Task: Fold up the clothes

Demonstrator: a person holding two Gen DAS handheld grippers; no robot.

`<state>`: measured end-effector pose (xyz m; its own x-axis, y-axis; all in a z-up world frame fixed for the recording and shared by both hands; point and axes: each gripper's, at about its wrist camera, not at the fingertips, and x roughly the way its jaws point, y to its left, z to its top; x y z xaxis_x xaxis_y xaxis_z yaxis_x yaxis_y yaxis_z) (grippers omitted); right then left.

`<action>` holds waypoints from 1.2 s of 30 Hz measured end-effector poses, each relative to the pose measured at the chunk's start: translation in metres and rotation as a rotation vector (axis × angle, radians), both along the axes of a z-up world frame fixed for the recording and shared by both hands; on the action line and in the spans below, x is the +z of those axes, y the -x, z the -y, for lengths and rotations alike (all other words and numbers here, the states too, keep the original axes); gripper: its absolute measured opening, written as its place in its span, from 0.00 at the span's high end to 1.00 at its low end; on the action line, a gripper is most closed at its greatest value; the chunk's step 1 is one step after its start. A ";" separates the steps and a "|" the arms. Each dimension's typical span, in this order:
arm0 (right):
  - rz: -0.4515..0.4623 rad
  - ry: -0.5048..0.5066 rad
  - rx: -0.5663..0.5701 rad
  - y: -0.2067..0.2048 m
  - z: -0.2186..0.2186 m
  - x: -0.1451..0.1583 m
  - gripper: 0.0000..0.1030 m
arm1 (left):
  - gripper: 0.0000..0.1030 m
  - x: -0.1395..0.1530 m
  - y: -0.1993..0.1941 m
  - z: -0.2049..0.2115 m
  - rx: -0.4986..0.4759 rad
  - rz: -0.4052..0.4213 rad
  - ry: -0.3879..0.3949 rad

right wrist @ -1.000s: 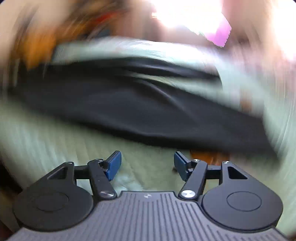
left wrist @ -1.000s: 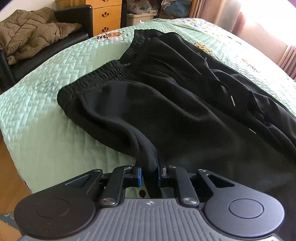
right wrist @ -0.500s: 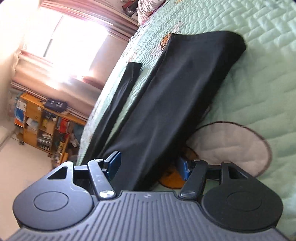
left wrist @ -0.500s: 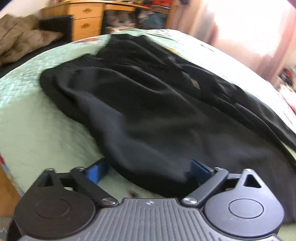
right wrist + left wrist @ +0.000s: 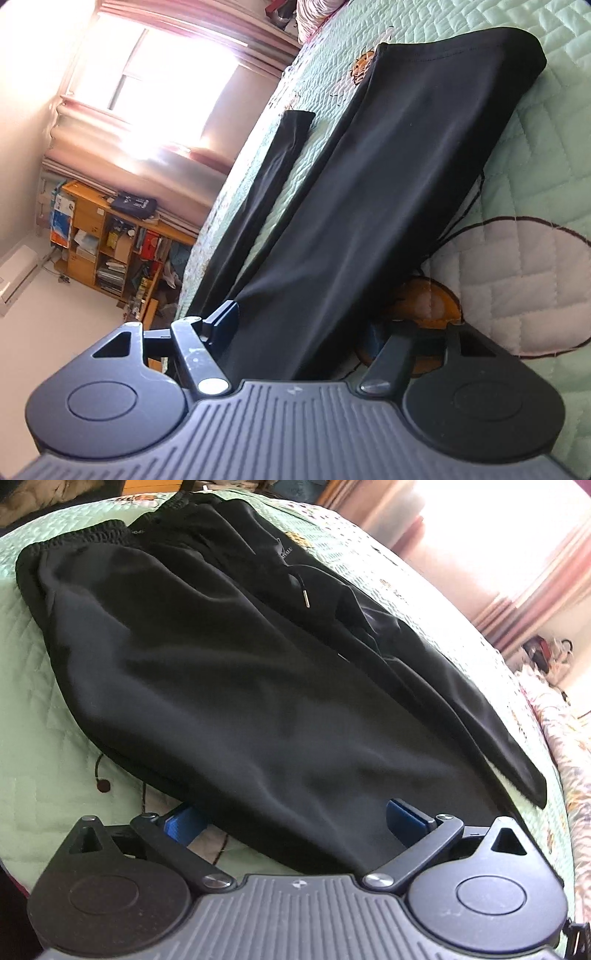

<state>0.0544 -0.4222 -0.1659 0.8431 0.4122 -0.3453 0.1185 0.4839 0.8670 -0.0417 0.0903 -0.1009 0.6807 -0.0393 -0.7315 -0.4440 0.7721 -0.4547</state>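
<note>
Across the mint-green quilted bedspread lie black drawstring trousers, spread nearly flat with one leg folded over the other. Their elastic waistband sits at the far end of the bedspread in the left wrist view, and a metal-tipped drawstring rests on the cloth just below it. From the right wrist view the upper trouser leg runs away from the camera toward the window, with the narrower lower leg lying beside it, a strip of bedspread between them. A wooden bookshelf stands beyond the bedspread's edge. The left gripper has its blue pads spread wide on either side of the trouser fabric, not pinching it. The right gripper is likewise spread, the upper leg's cloth passing between its pads, above an orange embroidered bee on the bedspread.
</note>
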 end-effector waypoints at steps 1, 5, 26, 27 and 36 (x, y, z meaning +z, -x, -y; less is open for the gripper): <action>0.007 -0.003 0.002 0.000 0.000 0.000 0.30 | 0.08 0.000 0.001 -0.001 0.010 0.003 0.006; 0.033 -0.019 0.020 0.001 0.003 -0.001 0.18 | 0.31 0.001 0.002 -0.012 0.037 0.015 0.060; -0.060 -0.017 0.058 0.031 0.011 -0.002 0.93 | 0.86 0.047 0.002 0.009 -0.074 -0.071 -0.259; -0.070 0.001 0.063 0.035 0.009 0.002 0.93 | 0.86 0.056 0.008 0.008 -0.084 -0.063 -0.263; -0.163 0.017 0.081 0.074 0.005 -0.003 0.93 | 0.87 0.025 0.021 -0.012 -0.139 -0.171 -0.224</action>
<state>-0.0195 -0.4271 -0.1686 0.7398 0.4691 -0.4823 0.2172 0.5118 0.8312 -0.0628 0.1025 -0.0763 0.5463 0.0515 -0.8360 -0.3823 0.9034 -0.1942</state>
